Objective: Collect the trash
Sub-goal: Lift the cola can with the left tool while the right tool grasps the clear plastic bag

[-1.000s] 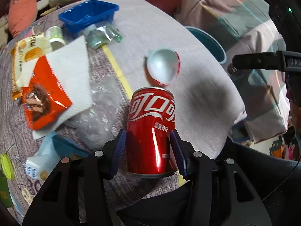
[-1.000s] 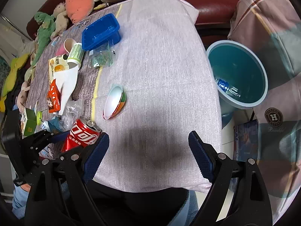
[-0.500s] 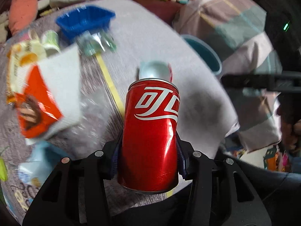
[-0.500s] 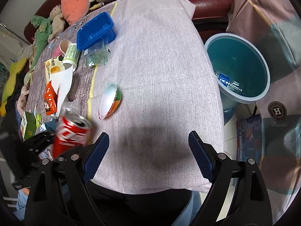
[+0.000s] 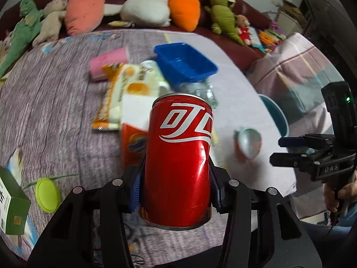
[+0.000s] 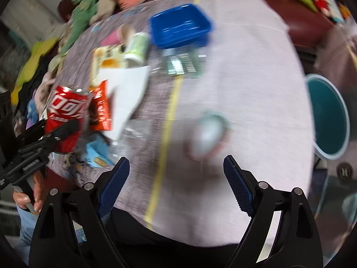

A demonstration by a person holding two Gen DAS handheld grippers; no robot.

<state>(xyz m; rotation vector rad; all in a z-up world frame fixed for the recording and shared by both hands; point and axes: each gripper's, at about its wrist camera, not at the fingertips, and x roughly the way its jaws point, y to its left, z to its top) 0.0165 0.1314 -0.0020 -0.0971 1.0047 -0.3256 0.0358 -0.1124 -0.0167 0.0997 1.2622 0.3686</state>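
Both grippers are black plastic frames with triangular cut-outs and silver screw heads at the joints. The left gripper (image 5: 176, 189) and right gripper (image 6: 176, 185) carry blue ribbed pads (image 6: 237, 186). Beside the right gripper's handle a green light glows, above raised lettering. The person wears blue jeans (image 6: 26, 230).

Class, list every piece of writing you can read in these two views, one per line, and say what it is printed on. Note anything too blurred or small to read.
"DAS": on the right gripper, partly hidden, so perhaps incomplete.
White stylised Chinese characters, the Coca-Cola logo: on the red can that the left gripper clamps.
One large white Chinese character, cut off by the picture's edge: on the green box.
Yellow and white packet: print blurred, unreadable.
Orange wrapper: print blurred, unreadable.
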